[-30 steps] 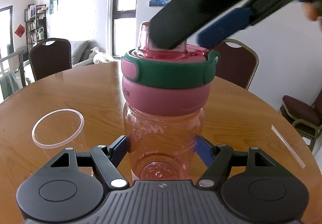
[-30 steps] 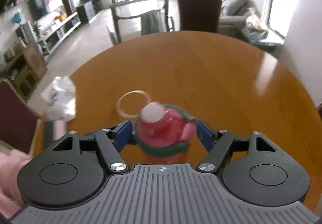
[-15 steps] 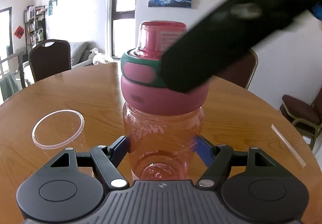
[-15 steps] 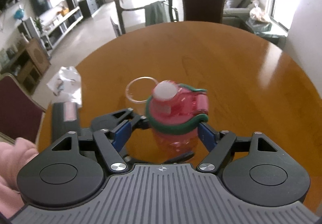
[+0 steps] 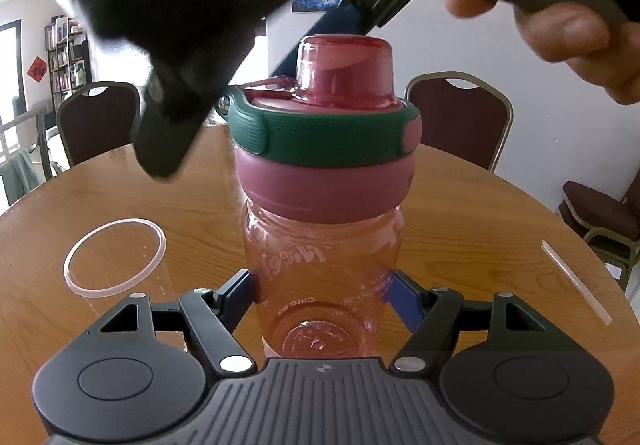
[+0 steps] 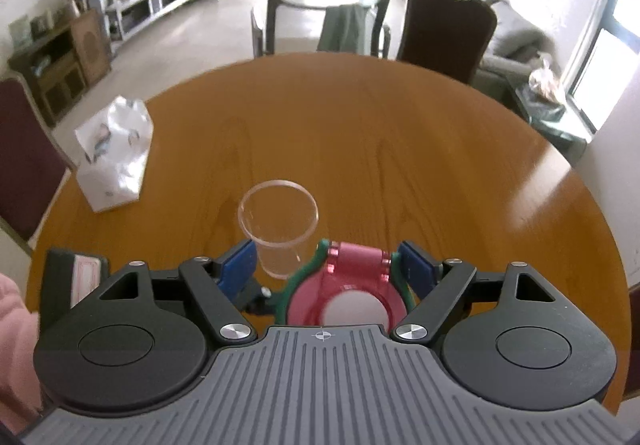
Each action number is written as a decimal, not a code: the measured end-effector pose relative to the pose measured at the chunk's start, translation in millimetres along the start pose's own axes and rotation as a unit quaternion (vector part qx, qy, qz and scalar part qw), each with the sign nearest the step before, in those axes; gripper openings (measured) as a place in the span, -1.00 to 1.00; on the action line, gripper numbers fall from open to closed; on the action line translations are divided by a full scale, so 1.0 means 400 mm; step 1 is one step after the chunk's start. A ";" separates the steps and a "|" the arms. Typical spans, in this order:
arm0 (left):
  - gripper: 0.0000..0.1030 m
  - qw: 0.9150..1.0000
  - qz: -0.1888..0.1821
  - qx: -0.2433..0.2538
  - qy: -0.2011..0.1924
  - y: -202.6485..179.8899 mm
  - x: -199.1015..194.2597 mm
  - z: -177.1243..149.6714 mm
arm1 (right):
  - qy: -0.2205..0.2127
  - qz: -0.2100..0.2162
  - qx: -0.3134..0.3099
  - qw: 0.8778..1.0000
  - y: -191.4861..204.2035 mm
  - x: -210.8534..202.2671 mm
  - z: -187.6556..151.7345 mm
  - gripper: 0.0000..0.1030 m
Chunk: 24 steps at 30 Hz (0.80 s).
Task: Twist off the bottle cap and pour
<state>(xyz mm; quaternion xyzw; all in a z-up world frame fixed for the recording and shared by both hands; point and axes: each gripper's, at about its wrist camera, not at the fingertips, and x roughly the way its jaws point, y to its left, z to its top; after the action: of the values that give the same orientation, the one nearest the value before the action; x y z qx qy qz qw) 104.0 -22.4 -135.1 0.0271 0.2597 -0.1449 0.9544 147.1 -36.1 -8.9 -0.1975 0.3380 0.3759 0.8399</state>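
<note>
In the left wrist view a translucent pink bottle stands on the round wooden table. My left gripper is shut on its lower body. The pink and green cap sits on the bottle, its loop turned to the left. My right gripper hovers over the cap, open, with the blue pads wider than the cap. One of its black fingers hangs just left of the cap, blurred. A clear plastic cup stands left of the bottle and shows beyond the cap as the cup.
A hand holds the right gripper from above. A clear strip lies on the table at the right. A white bag sits near the table's left edge. Chairs stand around the table. A pink sleeve is at the lower left.
The cap has turned about half a turn, its loop going from right to left. My right gripper swung over and across the cap. The left gripper and bottle stayed still.
</note>
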 end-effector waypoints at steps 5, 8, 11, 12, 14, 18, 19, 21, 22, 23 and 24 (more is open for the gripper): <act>0.39 1.000 0.002 -0.005 0.001 0.003 0.006 0.003 | 0.017 -0.022 0.053 0.998 -0.016 -0.040 -0.044 0.59; 0.39 1.000 0.003 -0.006 0.002 0.006 0.006 0.005 | 0.019 -0.029 0.059 0.998 -0.009 -0.042 -0.061 0.41; 0.39 1.000 0.003 -0.004 0.003 0.004 0.007 0.006 | 0.023 -0.048 0.066 0.996 -0.002 -0.027 -0.058 0.40; 0.39 1.000 0.003 -0.005 0.003 0.005 0.008 0.006 | 0.023 -0.050 0.061 0.997 0.001 -0.026 -0.058 0.39; 0.39 1.000 0.000 -0.006 0.003 0.008 0.008 0.005 | 0.023 -0.051 0.053 0.997 0.005 -0.026 -0.058 0.38; 0.41 1.000 -0.012 -0.009 0.004 0.021 0.006 0.003 | 0.034 0.009 -0.007 0.999 -0.033 -0.033 -0.057 0.38; 0.41 1.000 -0.014 -0.008 0.004 0.022 0.007 0.005 | 0.036 0.022 -0.016 0.999 -0.044 -0.033 -0.055 0.38; 0.41 1.000 -0.013 -0.007 0.005 0.020 0.008 0.006 | 0.039 0.044 -0.032 0.998 -0.062 -0.032 -0.049 0.38; 0.41 1.000 -0.013 -0.008 0.005 0.021 0.008 0.006 | 0.037 0.054 -0.049 0.997 -0.065 -0.031 -0.049 0.38; 0.41 1.000 -0.014 -0.009 0.006 0.022 0.006 0.006 | 0.035 0.066 -0.075 0.994 -0.061 -0.031 -0.051 0.38; 0.41 1.000 -0.014 -0.009 0.006 0.023 0.005 0.005 | 0.032 0.077 -0.101 0.991 -0.058 -0.030 -0.053 0.39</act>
<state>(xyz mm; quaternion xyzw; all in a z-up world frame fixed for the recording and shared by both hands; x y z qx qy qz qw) 109.3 -14.3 -134.5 0.0162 0.2671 -0.1558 0.9508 150.1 -69.1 -13.2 -0.2664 0.3389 0.4653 0.7731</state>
